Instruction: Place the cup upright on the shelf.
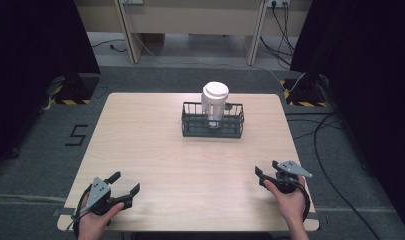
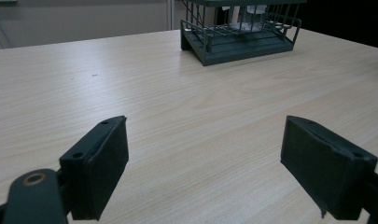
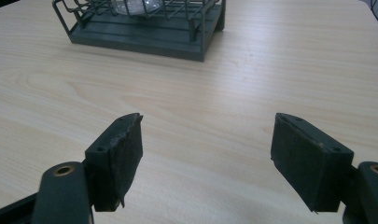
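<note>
A pale wood-grain counter (image 1: 155,150) with rounded corners stands on grey carpet, black curtains flanking it on both sides and cables trailing across the floor beyond its right edge. Near the middle of the counter's far edge sits a dark green wire basket (image 1: 192,125), low and rectangular with a slatted base, well apart from both grippers. Inside the basket, toward its middle, a clear plastic cup (image 1: 214,103) with a white lid stands upright, rising well above the basket's rim; seen from the left gripper view, the basket (image 2: 233,46) lies at the far end of the counter (image 2: 177,102) with the cup's clear lower part (image 2: 255,17) showing through the wires. The right gripper view shows the same basket (image 3: 144,39) ahead and to its left, the cup's base (image 3: 136,7) just visible behind the wires above bare counter (image 3: 252,84). At the near-left corner of the counter, a person's hand holds the left gripper (image 1: 125,183), its jaws spread wide and holding nothing, hovering just over the wood and pointing toward the basket. By the near-right corner, the other hand holds the right gripper (image 1: 266,170), a grey three-cornered plate on top, jaws likewise parted wide and empty. In their own views the left gripper (image 2: 205,170) and right gripper (image 3: 207,161) each frame bare wood between black padded jaws.
</note>
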